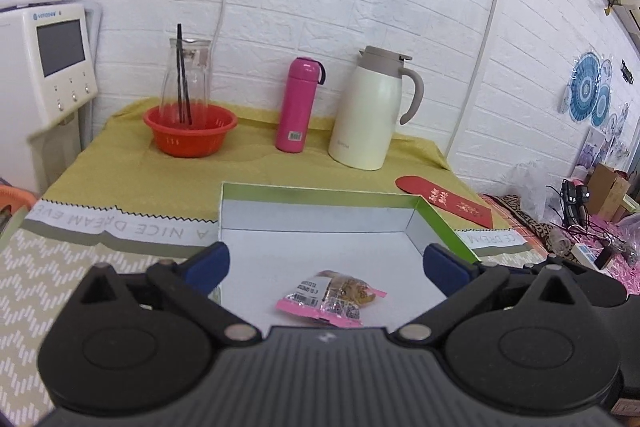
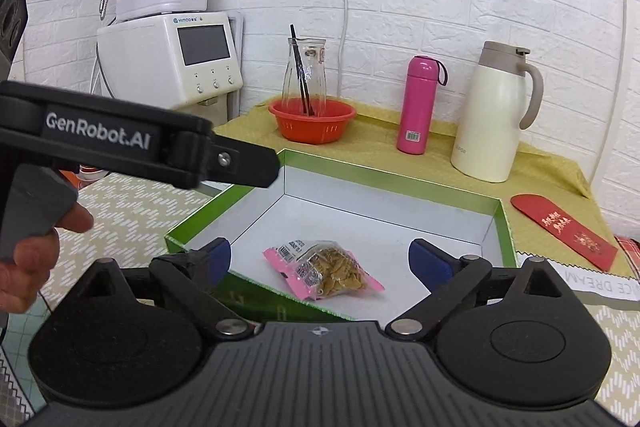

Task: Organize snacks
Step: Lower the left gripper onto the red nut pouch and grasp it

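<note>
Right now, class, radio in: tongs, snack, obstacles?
Left tongs and right tongs open, empty. Snack packet flat in green-rimmed box. Nothing blocking.

Snack packet point(image 2: 326, 269) lies in box point(image 2: 384, 201), flasks point(image 2: 418, 105) behind.

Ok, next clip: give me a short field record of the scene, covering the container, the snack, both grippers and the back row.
container: shallow green-rimmed white cardboard box, open top
snack: pink-edged clear plastic packet of seeds, lying flat inside the box
left gripper: open, empty
right gripper: open, empty
back row: orange plastic basket holding glass jug, pink flask, cream thermos jug
</note>
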{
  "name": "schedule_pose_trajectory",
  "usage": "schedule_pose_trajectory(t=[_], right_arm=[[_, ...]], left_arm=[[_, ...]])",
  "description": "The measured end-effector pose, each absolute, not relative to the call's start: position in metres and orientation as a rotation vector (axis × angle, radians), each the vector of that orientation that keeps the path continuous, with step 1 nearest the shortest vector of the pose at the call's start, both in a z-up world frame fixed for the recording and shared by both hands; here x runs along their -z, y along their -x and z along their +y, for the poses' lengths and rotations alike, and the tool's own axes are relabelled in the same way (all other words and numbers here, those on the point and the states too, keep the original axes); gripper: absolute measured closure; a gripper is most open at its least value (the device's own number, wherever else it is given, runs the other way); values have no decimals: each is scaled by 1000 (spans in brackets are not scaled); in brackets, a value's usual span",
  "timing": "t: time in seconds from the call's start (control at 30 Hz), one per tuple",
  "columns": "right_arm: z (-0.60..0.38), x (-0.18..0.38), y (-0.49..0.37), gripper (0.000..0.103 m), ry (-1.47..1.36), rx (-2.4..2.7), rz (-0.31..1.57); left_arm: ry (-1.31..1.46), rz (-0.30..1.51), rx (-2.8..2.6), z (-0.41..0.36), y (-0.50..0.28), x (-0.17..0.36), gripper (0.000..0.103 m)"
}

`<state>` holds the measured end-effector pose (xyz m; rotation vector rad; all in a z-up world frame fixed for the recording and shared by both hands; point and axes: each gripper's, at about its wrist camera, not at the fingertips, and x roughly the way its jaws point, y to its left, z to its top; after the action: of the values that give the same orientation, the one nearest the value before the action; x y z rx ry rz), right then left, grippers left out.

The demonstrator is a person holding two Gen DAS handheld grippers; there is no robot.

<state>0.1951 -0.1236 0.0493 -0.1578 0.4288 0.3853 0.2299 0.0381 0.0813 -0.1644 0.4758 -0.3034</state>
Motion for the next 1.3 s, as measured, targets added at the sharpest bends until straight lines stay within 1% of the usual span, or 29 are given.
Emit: schedule_pose_trajectory(t=[0.27, 0.37, 0.5, 0.6, 0.73, 0.77, 0.8, 0.87, 1.07, 1.17, 1.23, 1.3], right_arm=[[-139, -63, -139, 0, 116, -370, 408], [-145, -60, -114, 0, 91, -354, 394], [-146, -46, -85, 0, 51, -363, 394], [-144, -30, -67, 0, 37, -375, 405], [-139, -12, -55, 1, 20, -389, 445], [-138, -9, -54, 13, 21, -396, 454], [-135, -9, -56, 23, 26, -399, 457], [-128, -11, -61, 30, 46, -397, 456], [-114, -14, -85, 35, 85, -399, 437], [-110, -9, -104, 36, 110, -364, 462], [-109, -3, -116, 36, 118, -351, 488], [-108, 3, -119, 36, 135, -350, 494]], left_arm=[[137, 447, 323, 37, -162, -95, 0], [148, 475, 305, 39, -140, -91, 0], [175, 491, 305, 43, -113, -75, 0], [241, 500, 315, 52, -93, -53, 0], [316, 580, 345, 59, -83, -20, 0], [318, 593, 352, 61, -84, -14, 0], [325, 603, 355, 62, -84, -9, 0], [350, 614, 363, 66, -87, -4, 0], [362, 616, 386, 69, -103, 1, 0], [362, 635, 394, 69, -114, 5, 1], [373, 654, 398, 70, -123, 8, 2], [377, 671, 399, 70, -133, 10, 6]])
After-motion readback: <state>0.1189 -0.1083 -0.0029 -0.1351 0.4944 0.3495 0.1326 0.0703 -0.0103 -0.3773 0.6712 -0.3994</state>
